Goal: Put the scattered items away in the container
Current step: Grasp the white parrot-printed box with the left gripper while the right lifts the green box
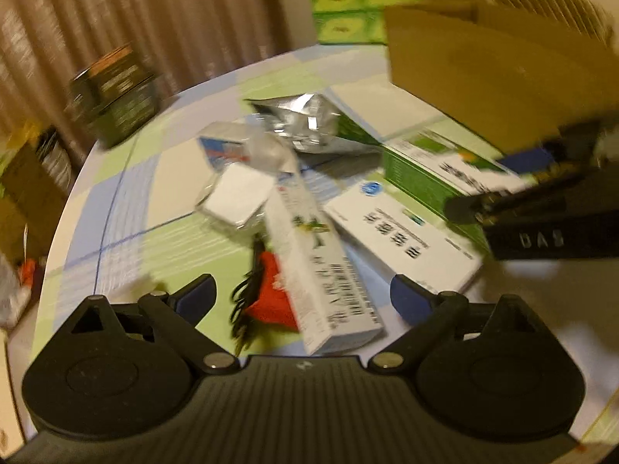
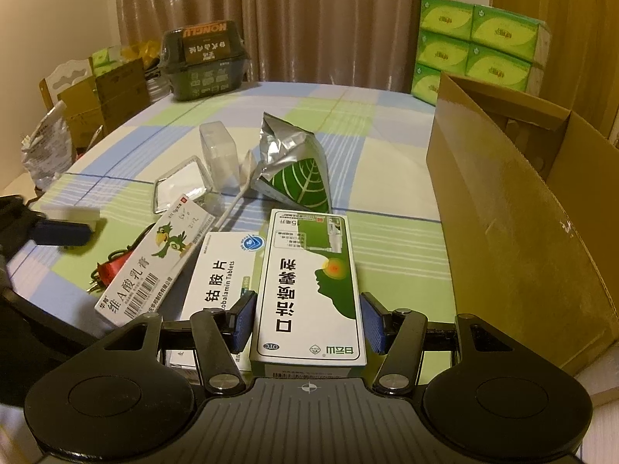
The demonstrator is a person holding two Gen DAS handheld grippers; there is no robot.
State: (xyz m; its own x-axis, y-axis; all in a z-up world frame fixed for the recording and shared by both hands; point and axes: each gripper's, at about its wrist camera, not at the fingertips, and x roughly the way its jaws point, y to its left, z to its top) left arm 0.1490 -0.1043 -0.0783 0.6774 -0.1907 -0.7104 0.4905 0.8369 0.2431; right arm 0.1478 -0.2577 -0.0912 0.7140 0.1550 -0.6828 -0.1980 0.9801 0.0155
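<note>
— Cardboard container (image 2: 514,208), where is it?
— On the right side of the table (image 2: 387,123), standing open at the top, its near brown wall tall beside the scattered items. Green tissue packs (image 2: 476,46) are stacked behind it.

— And the right gripper (image 2: 307,323)?
— Its blue pads sit against the two long sides of the green-and-white box (image 2: 309,290); it is pinching that box, which lies flat with its far end pointing toward the silver foil pouch (image 2: 294,166).

— The left gripper (image 1: 303,301)?
— Spread wide, pinching nothing. Between its fingers, low in the left wrist view, are the end of the long white parrot box (image 1: 321,270) and a red item with dark cords (image 1: 271,290). That view is blurred.

— What else lies about?
— A white tablets box (image 2: 224,274) just left of the held box, touching it; a clear plastic case (image 2: 218,150) and a small shiny square tray (image 2: 182,185) further back. A dark green carton (image 2: 205,62) stands at the far edge, well apart.
</note>
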